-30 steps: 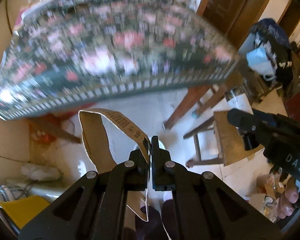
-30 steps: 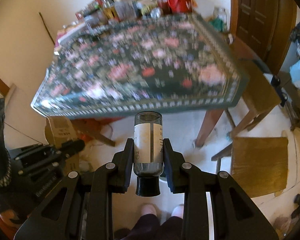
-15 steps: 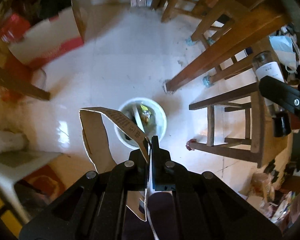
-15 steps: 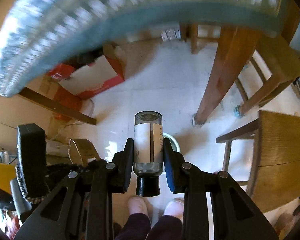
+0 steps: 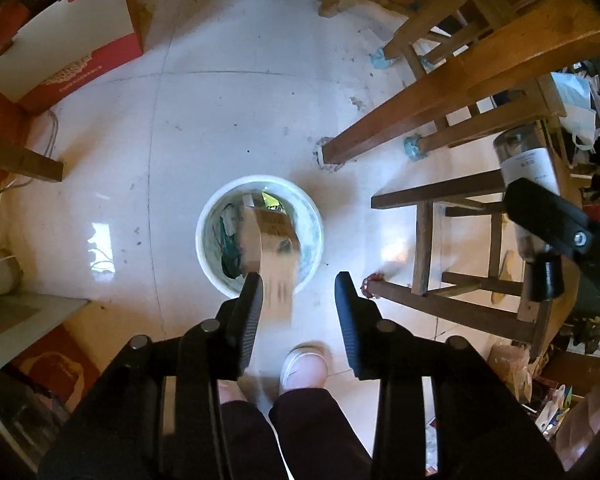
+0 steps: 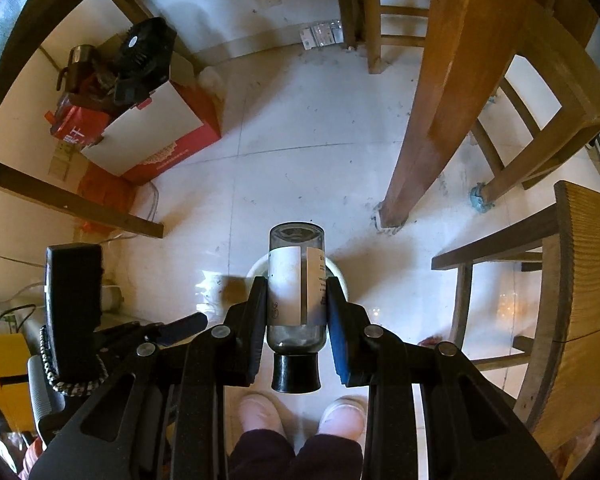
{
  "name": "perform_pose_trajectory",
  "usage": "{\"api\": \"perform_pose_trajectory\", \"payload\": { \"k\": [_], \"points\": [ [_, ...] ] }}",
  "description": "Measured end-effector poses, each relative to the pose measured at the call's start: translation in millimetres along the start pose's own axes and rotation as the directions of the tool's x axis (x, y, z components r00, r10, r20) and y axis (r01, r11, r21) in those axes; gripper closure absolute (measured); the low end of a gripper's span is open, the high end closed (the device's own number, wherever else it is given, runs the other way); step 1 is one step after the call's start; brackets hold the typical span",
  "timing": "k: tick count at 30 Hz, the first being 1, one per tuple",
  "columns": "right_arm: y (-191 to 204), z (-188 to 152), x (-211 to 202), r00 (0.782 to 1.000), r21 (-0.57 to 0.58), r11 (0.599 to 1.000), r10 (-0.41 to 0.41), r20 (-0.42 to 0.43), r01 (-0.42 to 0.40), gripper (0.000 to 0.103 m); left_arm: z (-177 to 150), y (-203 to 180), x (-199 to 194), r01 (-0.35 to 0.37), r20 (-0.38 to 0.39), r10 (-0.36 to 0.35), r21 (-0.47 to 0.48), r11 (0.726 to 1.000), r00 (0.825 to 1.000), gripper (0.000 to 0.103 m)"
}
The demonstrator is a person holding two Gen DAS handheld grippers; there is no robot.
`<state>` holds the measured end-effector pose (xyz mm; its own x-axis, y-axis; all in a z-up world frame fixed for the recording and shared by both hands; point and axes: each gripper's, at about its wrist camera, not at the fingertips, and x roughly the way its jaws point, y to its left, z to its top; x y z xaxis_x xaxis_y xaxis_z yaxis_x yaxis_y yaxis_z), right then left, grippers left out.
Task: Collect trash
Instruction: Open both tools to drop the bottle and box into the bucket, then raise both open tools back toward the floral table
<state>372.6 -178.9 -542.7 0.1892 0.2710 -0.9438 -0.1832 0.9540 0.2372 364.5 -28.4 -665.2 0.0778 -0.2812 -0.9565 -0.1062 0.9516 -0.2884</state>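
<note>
A white round bin [image 5: 204, 236] stands on the tiled floor with scraps inside. Straight above it my left gripper [image 5: 298, 284] points down and its jaws are opening. A brown cardboard strip [image 5: 270, 240] is free of the pads, blurred, hanging over the bin's mouth close to the left finger. My right gripper [image 6: 296, 292] is shut on a clear glass bottle [image 6: 290, 276] with a white label and a black cap, cap toward the camera. The bottle covers most of the bin [image 6: 256, 268] below it. The same bottle [image 5: 528, 164] shows at the right of the left wrist view.
A thick wooden table leg [image 5: 380, 132] lands just right of the bin. Beyond it stands a wooden stool [image 5: 460, 240]. A red and white carton [image 5: 60, 52] sits at the far left by the wall. The person's shoes [image 5: 304, 364] are close in front of the bin.
Both grippers dropped from table height to just above the floor. The left jaws, earlier shut on the cardboard strip, have parted and let it go. The right still holds the bottle.
</note>
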Motion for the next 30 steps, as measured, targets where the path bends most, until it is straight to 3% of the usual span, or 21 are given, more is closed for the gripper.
{"api": "perform_pose_trajectory", "payload": {
  "k": [10,12,13,15,25,30],
  "points": [
    [18.8,2.6,-3.7,0.999,-0.045,0.998,0.038,-0.026,-0.039,0.077,0.7,13.0,-64.7,-0.089,0.089,0.088,0.006,0.996,0.992,0.068],
    [22.1,2.1,-6.9,0.997,-0.041,0.998,0.05,-0.061,-0.052,0.069,0.2,13.4,-81.6,-0.09,0.099,0.089,0.0,0.996,0.991,0.068],
    [22.5,1.5,-8.0,0.996,-0.039,0.998,0.047,-0.075,-0.05,0.06,-0.1,12.8,-90.7,-0.091,0.106,0.09,-0.002,0.996,0.99,0.068],
    [24.5,-0.4,-15.8,0.995,-0.037,0.998,0.038,-0.087,-0.041,0.059,-2.5,10.4,-112.7,-0.098,0.124,0.097,-0.003,0.995,0.987,0.068],
    [43.6,6.3,-110.4,1.0,-0.057,0.998,0.006,-0.02,-0.007,0.059,-15.7,-15.9,-226.4,-0.098,0.219,0.092,0.017,0.995,0.971,0.068],
    [65.0,12.8,-178.0,0.998,-0.073,0.997,0.01,0.06,-0.005,0.059,-24.3,-34.3,-302.1,-0.104,0.303,0.088,0.038,0.994,0.949,0.068]
  ]
}}
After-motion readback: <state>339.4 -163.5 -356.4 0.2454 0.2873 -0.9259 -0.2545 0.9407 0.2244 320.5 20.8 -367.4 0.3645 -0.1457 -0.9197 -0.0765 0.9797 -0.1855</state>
